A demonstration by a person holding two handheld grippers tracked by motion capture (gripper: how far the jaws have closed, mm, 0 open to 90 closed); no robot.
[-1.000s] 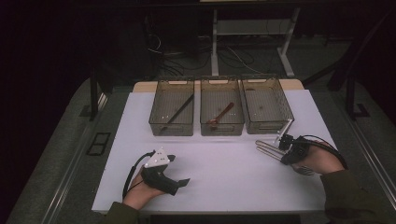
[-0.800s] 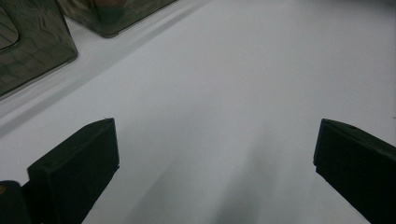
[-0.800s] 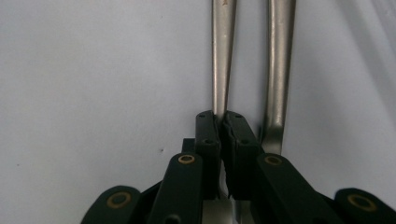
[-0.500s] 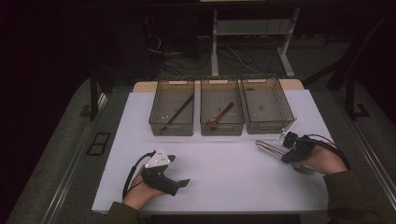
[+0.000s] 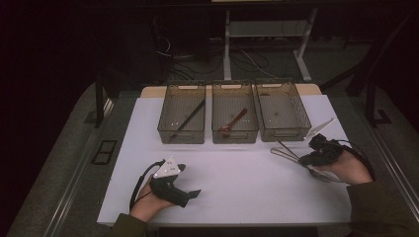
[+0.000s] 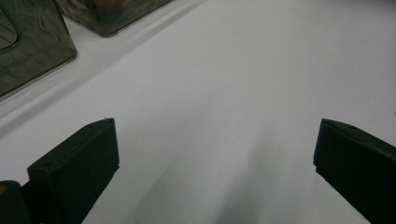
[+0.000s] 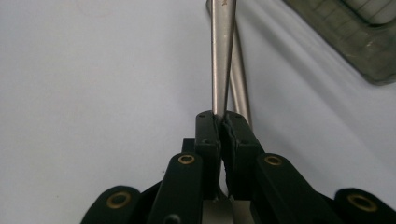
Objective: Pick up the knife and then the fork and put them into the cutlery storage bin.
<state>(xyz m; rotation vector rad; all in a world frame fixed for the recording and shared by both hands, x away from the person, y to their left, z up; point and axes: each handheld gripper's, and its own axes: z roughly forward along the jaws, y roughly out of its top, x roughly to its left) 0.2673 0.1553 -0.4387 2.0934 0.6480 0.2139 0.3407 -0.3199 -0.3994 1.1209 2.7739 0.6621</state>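
Where the white table [image 5: 237,182] meets its far edge, three smoky see-through bins are set side by side. In the left bin [image 5: 182,120] a long dark stick-like utensil [image 5: 188,119] is laid slantwise. In the middle bin [image 5: 234,118] a reddish-brown spoon [image 5: 233,123] is seen, its bowl toward the near wall. What the right bin [image 5: 282,116] holds cannot be told beyond a small dark speck on its floor.

A slim, shiny metal utensil [image 7: 221,56] is clamped between the closed jaws of the right gripper [image 5: 312,157], near the table's right edge and just in front of the right bin. It is long, thin and silvery; in the right gripper view its handle is seen pinched between the pads, with a second, similar metal piece [image 7: 240,79] lying just beside it on the table. Whether it is a fork or a spoon cannot be told. Its long axis is run from the gripper toward the left and slightly far, and its free end [image 5: 277,151] is pointed toward the middle of the table.

The left gripper [image 5: 193,194] is held at the near left, jaws spread wide over bare table, nothing between them.
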